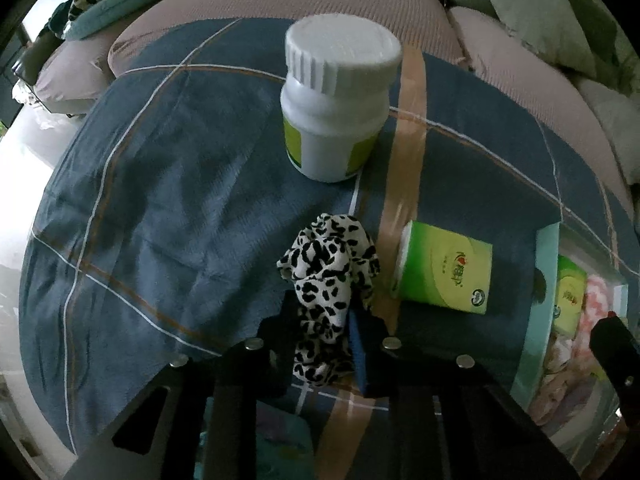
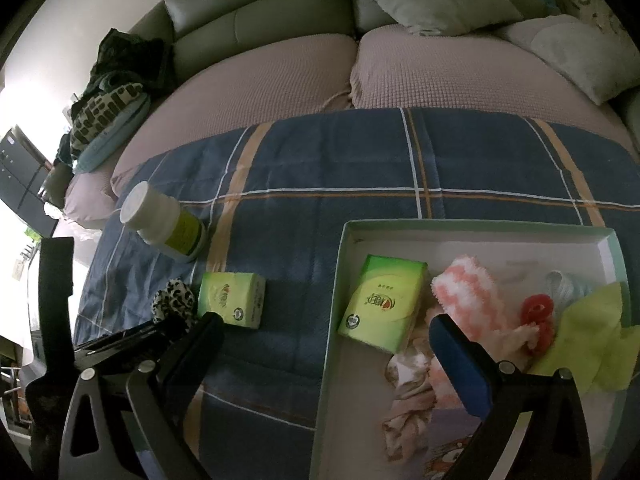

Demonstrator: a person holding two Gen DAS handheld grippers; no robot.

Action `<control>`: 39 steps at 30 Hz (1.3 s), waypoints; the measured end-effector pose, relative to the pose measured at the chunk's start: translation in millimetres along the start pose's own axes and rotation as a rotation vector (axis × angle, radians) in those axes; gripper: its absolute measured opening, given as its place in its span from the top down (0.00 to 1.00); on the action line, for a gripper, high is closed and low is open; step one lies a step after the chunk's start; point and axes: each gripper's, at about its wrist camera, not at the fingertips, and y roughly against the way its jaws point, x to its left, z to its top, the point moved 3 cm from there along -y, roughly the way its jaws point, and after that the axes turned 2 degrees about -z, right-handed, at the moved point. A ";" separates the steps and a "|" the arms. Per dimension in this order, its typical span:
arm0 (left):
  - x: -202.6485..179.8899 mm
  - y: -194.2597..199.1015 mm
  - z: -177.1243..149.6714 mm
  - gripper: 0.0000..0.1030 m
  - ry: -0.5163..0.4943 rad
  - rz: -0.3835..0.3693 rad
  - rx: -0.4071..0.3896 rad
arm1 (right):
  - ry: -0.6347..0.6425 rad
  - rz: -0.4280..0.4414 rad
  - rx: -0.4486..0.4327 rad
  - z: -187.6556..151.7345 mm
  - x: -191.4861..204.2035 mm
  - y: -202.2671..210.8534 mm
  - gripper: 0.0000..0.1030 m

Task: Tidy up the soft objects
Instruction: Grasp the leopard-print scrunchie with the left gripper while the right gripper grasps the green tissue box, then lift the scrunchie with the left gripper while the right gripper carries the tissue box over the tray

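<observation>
Left wrist view: leopard-print scrunchie (image 1: 328, 280) crumpled, black-white, pinched between jaws.

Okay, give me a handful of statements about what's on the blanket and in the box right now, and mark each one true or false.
1. The left gripper is shut on the leopard-print scrunchie. True.
2. The white bottle lies inside the box. False: it stands on the plaid blanket, outside the box.
3. One green tissue pack is in the box and another tissue pack lies on the blanket. True.
4. The right gripper is shut on the pink striped sock. False: it is open and holds nothing.
5. The bottle's cap is off. False: the white cap is on.
</observation>
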 end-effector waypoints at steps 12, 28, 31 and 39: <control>36.9 28.1 4.5 0.79 0.088 -0.077 -0.058 | 0.068 0.032 0.022 -0.9 27.2 -7.3 0.00; 88.3 75.0 -2.1 0.79 0.186 -0.033 -0.144 | 0.226 0.041 0.098 -8.5 90.6 -58.3 0.08; 95.5 76.1 -4.3 0.79 0.198 -0.027 -0.148 | 0.224 0.025 0.114 -6.6 93.3 -69.3 0.08; 97.5 75.4 -3.6 0.79 0.209 -0.036 -0.145 | 0.228 0.002 0.139 -2.1 104.6 -89.0 0.15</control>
